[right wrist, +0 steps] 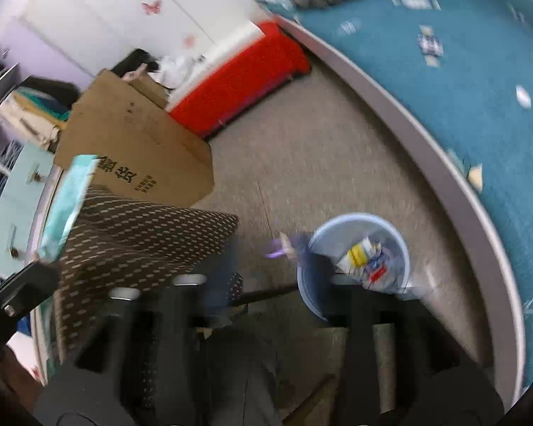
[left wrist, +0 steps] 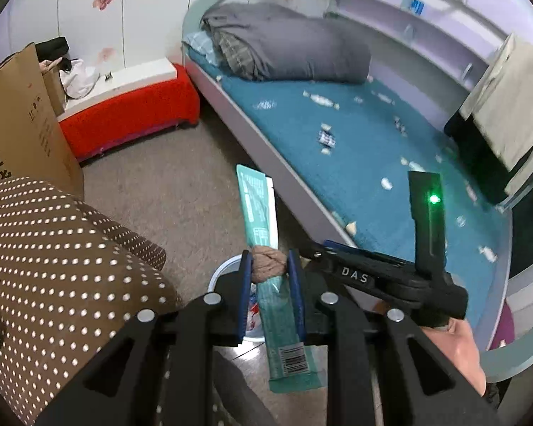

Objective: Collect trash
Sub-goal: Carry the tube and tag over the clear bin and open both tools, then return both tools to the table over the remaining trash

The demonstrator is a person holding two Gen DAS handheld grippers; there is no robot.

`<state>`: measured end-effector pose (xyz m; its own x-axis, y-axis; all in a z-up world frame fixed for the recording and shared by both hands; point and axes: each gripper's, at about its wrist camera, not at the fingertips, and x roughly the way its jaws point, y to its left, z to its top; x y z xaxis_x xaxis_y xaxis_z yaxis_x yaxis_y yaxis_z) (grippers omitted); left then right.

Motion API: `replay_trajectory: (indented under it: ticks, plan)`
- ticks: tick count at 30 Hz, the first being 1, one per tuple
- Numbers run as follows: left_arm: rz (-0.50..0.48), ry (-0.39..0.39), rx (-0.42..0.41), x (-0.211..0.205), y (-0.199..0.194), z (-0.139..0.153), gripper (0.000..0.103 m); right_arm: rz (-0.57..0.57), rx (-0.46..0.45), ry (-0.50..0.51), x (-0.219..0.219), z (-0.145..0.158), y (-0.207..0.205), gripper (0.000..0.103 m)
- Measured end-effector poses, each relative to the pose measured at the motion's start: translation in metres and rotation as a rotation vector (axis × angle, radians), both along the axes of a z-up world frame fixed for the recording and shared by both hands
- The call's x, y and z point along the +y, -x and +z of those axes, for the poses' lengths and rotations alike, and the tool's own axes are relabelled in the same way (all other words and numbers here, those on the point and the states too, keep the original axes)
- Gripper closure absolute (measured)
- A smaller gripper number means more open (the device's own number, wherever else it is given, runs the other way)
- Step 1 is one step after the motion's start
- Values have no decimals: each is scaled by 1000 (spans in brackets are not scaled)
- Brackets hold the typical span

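My left gripper [left wrist: 270, 277] is shut on a long teal wrapper [left wrist: 257, 206] and a brown knotted wad [left wrist: 268, 264], above the pale blue bin [left wrist: 221, 272]. The same wrapper [right wrist: 67, 202] shows at the left edge of the blurred right wrist view. There my right gripper [right wrist: 272, 269] stands open beside the bin [right wrist: 355, 218], which holds several wrappers. A small purple and beige scrap [right wrist: 280, 248] hangs loose between the fingertips, just left of the rim. Several candy wrappers [left wrist: 327, 138] lie on the teal bedcover [left wrist: 373, 149].
A brown dotted cushion [left wrist: 71, 266] is close on the left, with a cardboard box [left wrist: 21, 124] behind it. A red-covered bench [left wrist: 131, 106] stands by the wall. The bed's curved grey edge [left wrist: 284, 174] runs on the right, with a grey duvet [left wrist: 284, 49] at its head.
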<state>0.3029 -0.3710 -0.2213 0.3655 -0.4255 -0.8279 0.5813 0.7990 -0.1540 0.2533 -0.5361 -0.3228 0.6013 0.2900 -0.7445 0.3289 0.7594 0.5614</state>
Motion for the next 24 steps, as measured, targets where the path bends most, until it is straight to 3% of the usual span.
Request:
replay_trajectory:
  ticks: [4, 9, 10, 11, 13, 17, 20, 24]
  plan:
    - [-15, -59, 30, -19, -11, -14, 83, -63, 3, -47, -13, -8, 10, 31]
    - [-41, -105, 57, -33, -20, -28, 79, -113, -57, -33, -32, 15, 34, 24]
    - [-44, -116, 63, -38, -23, -30, 63, -117, -66, -26, -35, 19, 37, 24]
    - [-39, -121, 66, -42, -24, -32, 39, -119, -80, -16, -38, 25, 41, 22]
    - [-1, -110, 56, -39, -29, -32, 20, -123, -93, -2, -41, 33, 46, 20]
    - [41, -78, 65, -29, -29, -27, 16, -133, -102, 13, -42, 40, 55, 15]
    - [40, -74, 21, -22, -20, -17, 14, -148, -97, 22, -38, 41, 58, 6]
    - [41, -61, -31, -8, -7, -2, 12, -159, -79, 46, -27, 46, 60, 6]
